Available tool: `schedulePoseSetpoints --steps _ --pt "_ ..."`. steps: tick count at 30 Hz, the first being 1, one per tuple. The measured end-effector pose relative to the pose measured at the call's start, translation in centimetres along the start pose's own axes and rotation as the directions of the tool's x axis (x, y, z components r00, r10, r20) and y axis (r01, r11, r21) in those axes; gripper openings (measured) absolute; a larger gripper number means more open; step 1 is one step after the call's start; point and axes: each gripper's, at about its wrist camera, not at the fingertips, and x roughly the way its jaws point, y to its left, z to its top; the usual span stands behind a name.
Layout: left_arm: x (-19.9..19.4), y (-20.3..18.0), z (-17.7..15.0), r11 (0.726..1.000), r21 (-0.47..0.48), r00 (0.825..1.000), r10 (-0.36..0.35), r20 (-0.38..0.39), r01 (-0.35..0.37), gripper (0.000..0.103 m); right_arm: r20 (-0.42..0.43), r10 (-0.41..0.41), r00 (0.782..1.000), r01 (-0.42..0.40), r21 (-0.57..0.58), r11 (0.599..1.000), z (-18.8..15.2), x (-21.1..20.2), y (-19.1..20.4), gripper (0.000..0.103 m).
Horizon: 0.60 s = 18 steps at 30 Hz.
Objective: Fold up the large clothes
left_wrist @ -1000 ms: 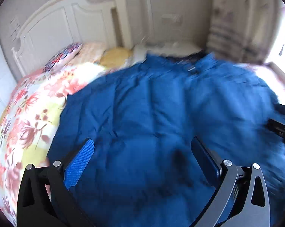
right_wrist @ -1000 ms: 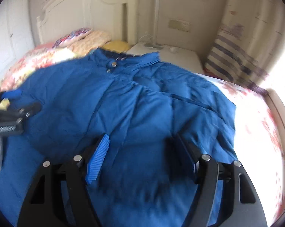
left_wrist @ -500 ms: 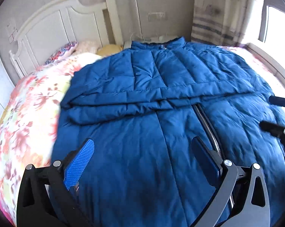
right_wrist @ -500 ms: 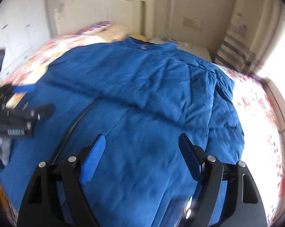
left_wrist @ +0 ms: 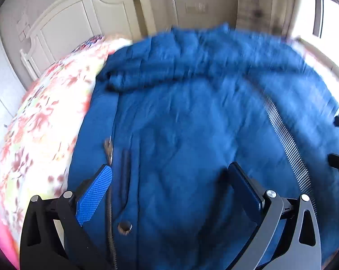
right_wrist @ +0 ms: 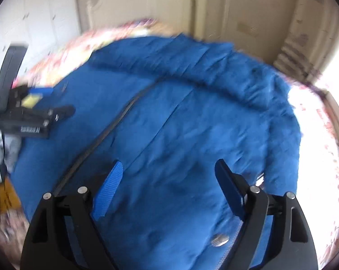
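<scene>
We hold both grippers over the blue jacket [left_wrist: 191,123], which lies spread across the floral bedspread [left_wrist: 45,123] with a sleeve folded across its upper part (both views are blurred). Our left gripper [left_wrist: 169,191] has its jaws spread wide with nothing between them; our right gripper [right_wrist: 169,186] likewise. The zipper [right_wrist: 106,132] runs between them.

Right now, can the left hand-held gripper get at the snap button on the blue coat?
Probably yes: the left hand-held gripper is open over the coat, and the snap button lies uncovered between its fingers.
</scene>
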Motion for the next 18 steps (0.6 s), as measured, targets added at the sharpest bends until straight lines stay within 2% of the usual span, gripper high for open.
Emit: schedulePoseSetpoints --steps 2,4,6,7,8,10,12,13,15,17,18 --pt "0.3 1.5 -0.3 0.995 -0.07 0.998 -0.067 -0.004 0.066 0.099 0.006 0.014 1.0 -0.014 0.026 1.0 -0.1 -0.4 -0.4 0.084" --pt "0.2 2.5 -0.4 0.993 -0.102 0.998 -0.054 -0.014 0.052 0.099 -0.011 -0.019 1.0 0.019 0.036 0.999 -0.1 -1.0 -0.3 0.084" --pt "-1.1 2.5 -0.7 0.995 -0.102 1.0 -0.015 0.016 0.016 0.098 0.002 -0.033 0.999 0.033 0.036 0.999 -0.3 -2.5 0.4 0.084" --pt "-2.4 2.1 -1.1 0.994 -0.1 0.998 -0.044 0.049 0.048 0.098 0.027 -0.007 1.0 0.006 0.023 1.0 -0.8 -3.2 0.7 0.084" --pt "-3.8 1.5 -1.5 0.989 -0.094 0.991 -0.103 0.089 0.111 0.098 0.051 0.028 0.998 -0.028 0.008 1.0 -1.4 -3.8 1.4 0.084" --pt "-5.1 -0.2 -2.3 0.988 -0.053 0.983 -0.139 0.118 0.146 0.098 0.052 0.076 0.996 -0.075 -0.033 0.997 -2.7 -3.9 3.2 0.084" --pt "-4.6 -2.8 -3.3 0.99 0.044 0.986 -0.138 0.09 0.135 0.098 0.023 0.055 0.998 -0.052 -0.086 0.995 -3.5 -2.6 4.7 0.085" --pt "-3.4 -4.0 -3.9 0.991 0.089 0.993 -0.102 0.058 0.096 0.099 0.051 0.043 0.998 -0.038 -0.089 0.995 -4.0 -2.3 5.0 0.086" --pt "-3.0 -3.8 -4.3 0.994 0.071 0.99 -0.093 0.103 0.086 0.099 0.049 0.068 0.996 -0.065 -0.058 0.996 -4.1 -2.3 4.3 0.087" --pt "-2.9 -3.0 -4.0 0.992 0.049 0.99 -0.121 0.071 0.117 0.099 0.031 0.059 0.998 -0.057 -0.071 0.996 -4.1 -2.8 4.1 0.086" --pt "-3.1 -2.6 -4.0 0.993 0.046 0.991 -0.11 0.069 0.107 0.099 0.037 0.04 0.999 -0.038 -0.071 0.997 -4.2 -3.5 3.9 0.086"
